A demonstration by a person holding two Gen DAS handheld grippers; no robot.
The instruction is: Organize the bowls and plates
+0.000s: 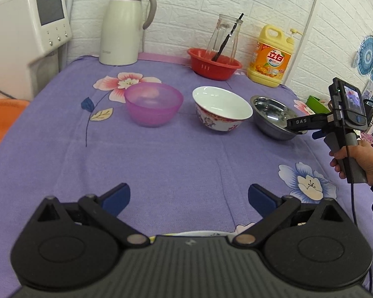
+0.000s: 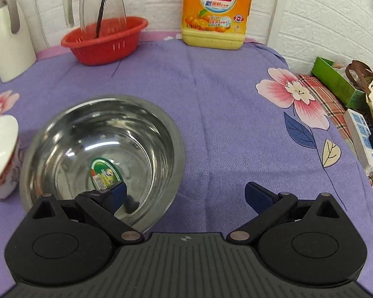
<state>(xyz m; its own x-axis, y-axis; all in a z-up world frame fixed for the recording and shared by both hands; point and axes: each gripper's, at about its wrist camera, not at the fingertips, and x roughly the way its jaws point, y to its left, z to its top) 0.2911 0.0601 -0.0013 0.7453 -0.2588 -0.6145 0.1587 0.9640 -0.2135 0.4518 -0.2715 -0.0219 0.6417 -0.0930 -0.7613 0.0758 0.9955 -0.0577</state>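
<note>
Three bowls stand in a row on the purple cloth: a pink plastic bowl point(image 1: 153, 107), a white bowl with a red flower pattern point(image 1: 221, 109) point(image 2: 0, 156), and a steel bowl point(image 1: 273, 116) point(image 2: 104, 156). My left gripper point(image 1: 189, 198) is open and empty, well short of the bowls, over bare cloth. A white plate rim point(image 1: 199, 233) peeks out just under it. My right gripper point(image 2: 185, 196) point(image 1: 299, 128) is open at the steel bowl's near right rim, with its left finger point(image 2: 114, 196) inside the bowl and its right finger outside.
At the back stand a white thermos jug point(image 1: 123, 24), a red colander point(image 1: 213, 63) holding a glass carafe, and a yellow detergent bottle point(image 1: 271, 57). A white appliance point(image 1: 24, 37) is at the left. A green box point(image 2: 335, 82) and power strip point(image 2: 360, 136) lie off the table's right edge.
</note>
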